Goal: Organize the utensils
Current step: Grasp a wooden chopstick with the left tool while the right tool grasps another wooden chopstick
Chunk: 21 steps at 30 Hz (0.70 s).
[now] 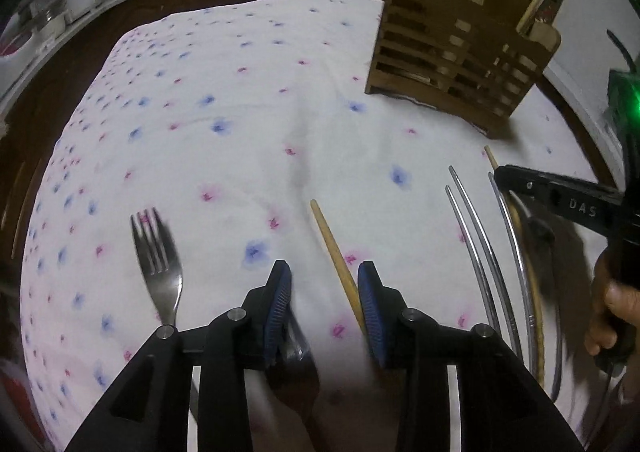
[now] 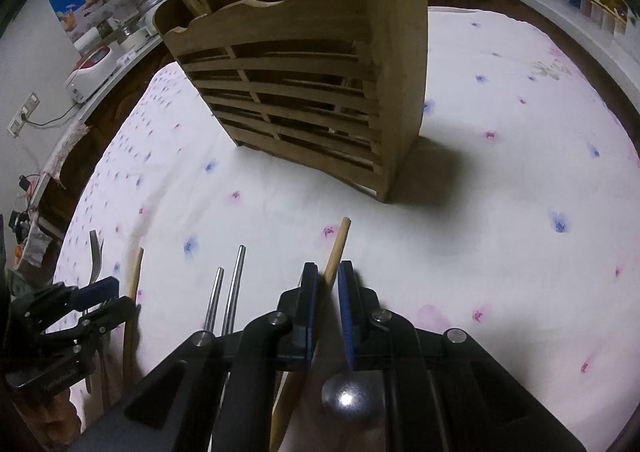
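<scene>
My left gripper [image 1: 324,272] is open low over the flowered cloth; a wooden chopstick [image 1: 336,256] lies between its pads, close to the right one. A metal fork [image 1: 158,264] lies to its left. My right gripper [image 2: 328,272] has its pads close around a second wooden chopstick [image 2: 338,248] that lies on the cloth; whether the pads touch it I cannot tell. A spoon bowl [image 2: 348,396] shows under it. Two metal chopsticks [image 2: 226,292] lie left of it. The wooden utensil holder [image 2: 320,72] stands upright ahead, with chopsticks in it.
The holder also shows far right in the left wrist view [image 1: 460,52]. The metal chopsticks [image 1: 476,236] lie right of my left gripper there, next to the right gripper [image 1: 560,196]. Counters with appliances [image 2: 92,68] ring the table.
</scene>
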Motion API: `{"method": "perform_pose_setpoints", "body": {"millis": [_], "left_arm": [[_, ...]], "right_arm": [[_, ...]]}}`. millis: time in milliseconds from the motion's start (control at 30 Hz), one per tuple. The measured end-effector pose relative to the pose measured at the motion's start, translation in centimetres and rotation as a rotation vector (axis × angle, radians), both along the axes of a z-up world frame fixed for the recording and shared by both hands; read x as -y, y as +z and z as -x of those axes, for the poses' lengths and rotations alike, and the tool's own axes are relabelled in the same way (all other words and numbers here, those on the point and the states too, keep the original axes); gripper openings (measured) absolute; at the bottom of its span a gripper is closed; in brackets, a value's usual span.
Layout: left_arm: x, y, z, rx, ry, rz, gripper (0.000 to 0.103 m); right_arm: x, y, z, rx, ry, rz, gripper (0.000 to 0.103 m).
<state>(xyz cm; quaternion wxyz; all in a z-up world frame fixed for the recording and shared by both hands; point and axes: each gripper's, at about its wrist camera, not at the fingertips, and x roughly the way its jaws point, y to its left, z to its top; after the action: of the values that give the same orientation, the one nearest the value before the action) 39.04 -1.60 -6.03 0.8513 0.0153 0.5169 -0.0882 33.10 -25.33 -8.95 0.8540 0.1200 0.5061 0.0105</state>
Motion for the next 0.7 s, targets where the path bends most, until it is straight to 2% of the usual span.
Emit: {"method": "perform_pose_setpoints", "body": {"millis": [67, 133, 200, 233, 333, 400, 500, 567, 633, 667, 700], "left_arm": [[1.1, 0.0, 0.0, -0.007, -0.027, -0.051, 0.035], [1.8, 0.1, 0.3, -0.019, -0.051, -0.057, 0.035], [2.0, 0.2, 0.2, -0.028, -0.06, -0.062, 0.035], [2.0, 0.2, 0.2, -0.03, -0.065, -0.065, 0.035], [2.1, 0.2, 0.1, -0.021, -0.075, -0.066, 0.035], [2.5, 0.1, 0.0, -0.009, -0.082, -0.075, 0.035], [2.4, 0.1, 0.0, -0.03, -0.067, -0.082, 0.039], [2.5, 0.2, 0.4, -0.025, -0.073, -0.085, 0.039], [2.6, 0.2, 0.6, -0.003, -0.074, -0.082, 0.034], [2.7, 0.2, 0.6, 0.01, -0.073, -0.074, 0.025], [2.7, 0.3, 0.6, 0.016, -0.065, -0.072, 0.011]], "right_arm": [[0.0, 0.1, -0.2, -0.005, -0.002, -0.003, 0.011], [0.0, 0.1, -0.1, -0.009, 0.001, -0.005, 0.011], [0.6, 0.1, 0.1, -0.015, -0.008, -0.047, 0.011], [0.8, 0.0, 0.2, -0.017, -0.005, -0.057, 0.008], [1.0, 0.0, 0.6, -0.02, 0.022, -0.054, 0.008], [0.7, 0.1, 0.4, -0.033, 0.028, -0.032, 0.008], [-1.0, 0.3, 0.2, -0.039, 0.06, 0.067, 0.011], [-1.2, 0.3, 0.4, -0.022, 0.064, 0.081, 0.011], [-0.9, 0.3, 0.5, -0.008, 0.049, 0.064, 0.01], [-0.9, 0.3, 0.5, -0.004, 0.04, 0.062, 0.009], [-0.9, 0.3, 0.5, -0.001, 0.033, 0.056, 0.008]]}}
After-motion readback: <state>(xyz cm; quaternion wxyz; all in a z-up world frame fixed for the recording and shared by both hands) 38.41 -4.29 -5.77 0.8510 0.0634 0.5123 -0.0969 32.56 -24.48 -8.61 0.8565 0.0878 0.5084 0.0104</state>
